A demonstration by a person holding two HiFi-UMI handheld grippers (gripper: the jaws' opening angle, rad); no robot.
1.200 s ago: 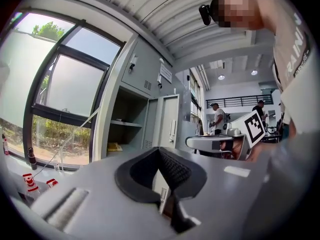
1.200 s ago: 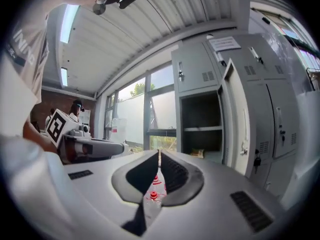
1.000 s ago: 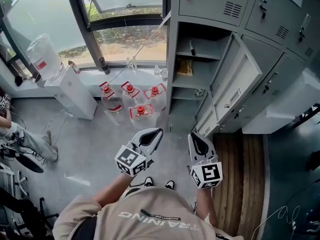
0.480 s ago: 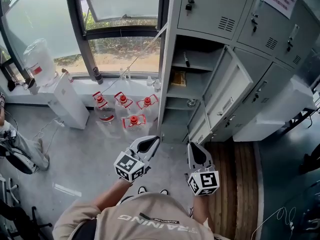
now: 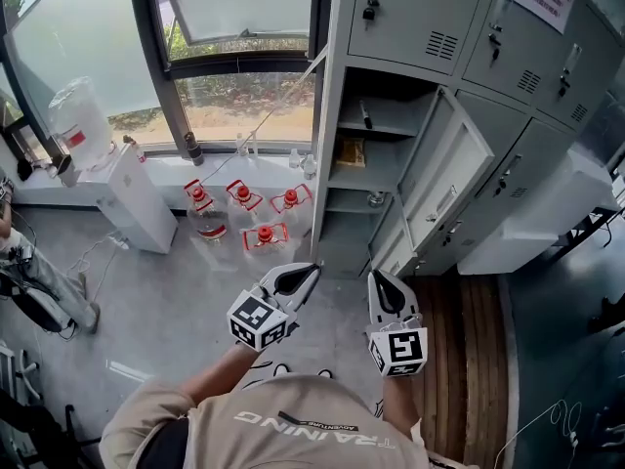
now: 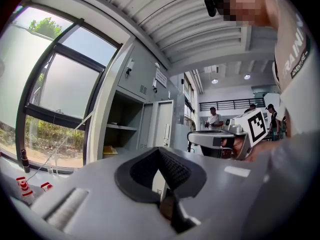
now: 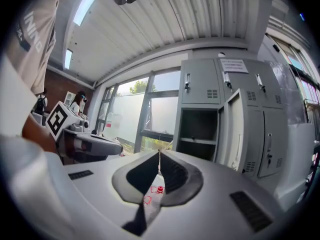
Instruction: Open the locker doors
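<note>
The grey lockers (image 5: 420, 13) stand ahead at the upper right. One tall compartment (image 5: 376, 135) is open, with shelves inside, and its door (image 5: 454, 179) swings out to the right. Below it a small door (image 5: 395, 247) also hangs open, while the doors above and to the right are closed. My left gripper (image 5: 311, 272) and right gripper (image 5: 376, 279) hover side by side, short of the lockers and touching nothing. Both are shut and empty. The right jaws have just closed a little further. In the right gripper view the open compartment (image 7: 197, 129) lies straight ahead.
Several red-capped water bottles (image 5: 244, 213) stand on the floor under the window, beside a white water dispenser (image 5: 132, 193). A wooden platform (image 5: 469, 360) lies in front of the lockers, and a white cabinet (image 5: 532, 223) sits at the right. People (image 6: 214, 119) stand far off.
The head view has tilted up, so more of the upper locker doors shows. Both grippers stay close together in about the same place.
</note>
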